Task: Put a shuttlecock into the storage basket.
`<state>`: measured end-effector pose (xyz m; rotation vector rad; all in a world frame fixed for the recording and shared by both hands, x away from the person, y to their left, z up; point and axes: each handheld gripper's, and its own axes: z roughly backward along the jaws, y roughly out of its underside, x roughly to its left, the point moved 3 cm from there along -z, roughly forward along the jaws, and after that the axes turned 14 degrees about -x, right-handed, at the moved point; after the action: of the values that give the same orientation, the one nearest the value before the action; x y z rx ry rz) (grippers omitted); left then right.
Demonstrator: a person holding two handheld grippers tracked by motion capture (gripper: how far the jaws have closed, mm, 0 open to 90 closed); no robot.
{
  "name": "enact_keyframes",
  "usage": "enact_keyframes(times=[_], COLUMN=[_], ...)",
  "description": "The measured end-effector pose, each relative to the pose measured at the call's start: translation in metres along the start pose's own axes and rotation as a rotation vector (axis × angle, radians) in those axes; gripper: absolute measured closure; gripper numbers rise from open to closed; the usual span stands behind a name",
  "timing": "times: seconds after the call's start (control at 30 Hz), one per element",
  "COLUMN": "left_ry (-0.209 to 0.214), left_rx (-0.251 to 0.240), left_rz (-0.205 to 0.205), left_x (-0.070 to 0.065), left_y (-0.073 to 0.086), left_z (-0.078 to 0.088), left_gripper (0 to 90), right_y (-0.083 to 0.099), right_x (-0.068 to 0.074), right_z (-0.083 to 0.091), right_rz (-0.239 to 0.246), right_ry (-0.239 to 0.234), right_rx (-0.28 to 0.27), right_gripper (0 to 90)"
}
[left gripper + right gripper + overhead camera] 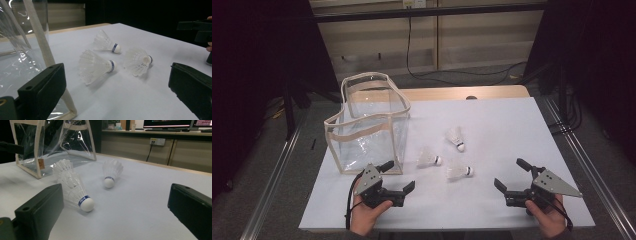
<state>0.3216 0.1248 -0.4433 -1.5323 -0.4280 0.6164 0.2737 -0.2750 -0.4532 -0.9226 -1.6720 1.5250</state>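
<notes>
- A white table [512, 130] stands in a dim room with wood-panelled cabinets behind.
- Three shuttlecocks lie on their sides mid-table: the nearest shuttlecock [459, 171] and the middle shuttlecock [429, 159] point cork-right, the far shuttlecock [456, 138] cork toward the person, apparently.
- A clear bag [369, 125] stands at the left.
- The left gripper [399, 176] and right gripper [509, 175] both gape, holding nothing, near the table's front edge.

The nearest shuttlecock [77, 195] carries white lettering on the blue band by its cork, too small to make out; no other writing is legible.
</notes>
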Motion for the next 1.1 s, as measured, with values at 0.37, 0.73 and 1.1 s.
enact_keyframes(times=[0.37, 0.73, 1.1], left_ry=[0.007, 0.022, 0.039], left_rx=[0.014, 0.025, 0.068], left_rz=[-0.006, 0.012, 0.014], left_x=[-0.009, -0.014, -0.017], left_y=[0.001, 0.004, 0.007], left_z=[-0.013, -0.024, -0.035], left_gripper=[2.0, 2.1, 2.1], right_y=[0.0, 0.0, -0.001], right_x=[0.001, 0.002, 0.001], right_z=[-0.001, 0.0, 0.0], right_rz=[0.002, 0.007, 0.009], right_ry=[-0.006, -0.011, -0.01], right_rx=[0.0, -0.009, -0.012], right_gripper=[0.1, 0.1, 0.4])
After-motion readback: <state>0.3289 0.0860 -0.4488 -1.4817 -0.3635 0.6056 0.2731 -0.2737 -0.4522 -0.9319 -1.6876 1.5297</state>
